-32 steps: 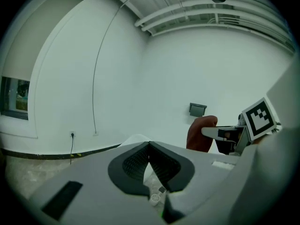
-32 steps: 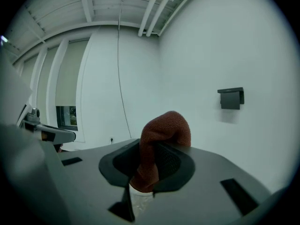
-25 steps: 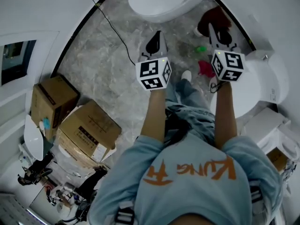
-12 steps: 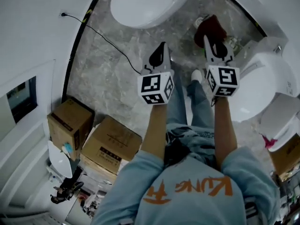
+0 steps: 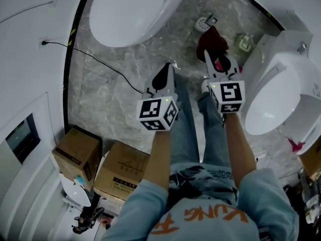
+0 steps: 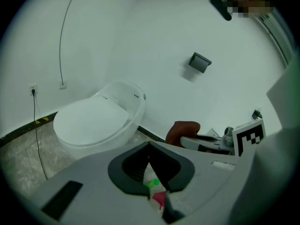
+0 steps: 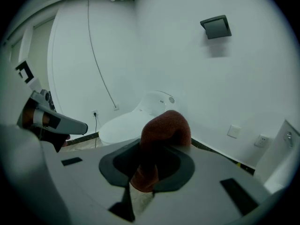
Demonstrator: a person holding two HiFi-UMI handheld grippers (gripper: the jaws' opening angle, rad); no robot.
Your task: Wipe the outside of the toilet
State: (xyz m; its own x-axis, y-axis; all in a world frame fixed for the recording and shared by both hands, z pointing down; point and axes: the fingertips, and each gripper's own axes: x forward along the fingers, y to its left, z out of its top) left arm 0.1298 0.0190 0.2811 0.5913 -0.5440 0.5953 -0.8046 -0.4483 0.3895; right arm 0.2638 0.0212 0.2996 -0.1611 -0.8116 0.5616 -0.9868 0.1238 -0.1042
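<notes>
The toilet (image 5: 128, 9) sits ahead against the wall, lid down and white shell facing the person, well short of either claw's reach. Nothing is touching it yet, so by my read the wiping hasn't begun.

Nearest to it comes the dark red cloth (image 5: 210, 41), pinched in the right claw (image 5: 214, 63). That gripper's view shows the jaws clamped on the cloth's middle, with a rounded hump bulging out past the tips. That's presumably the point: a soft pad out front meets the porcelain first.

The left claw (image 5: 165, 77) rides alongside, well apart from the right one. Its jaws are together at the tips with nothing between them, and only floor shows through the gap. It looks like a spare here, held low and out of the way.

Further out, a black cable (image 5: 95, 59) trails over the marble floor (image 5: 125, 79) towards the toilet. A second white bowl (image 5: 273, 97) stands at the right, and cardboard boxes (image 5: 120, 169) sit behind on the left.
</notes>
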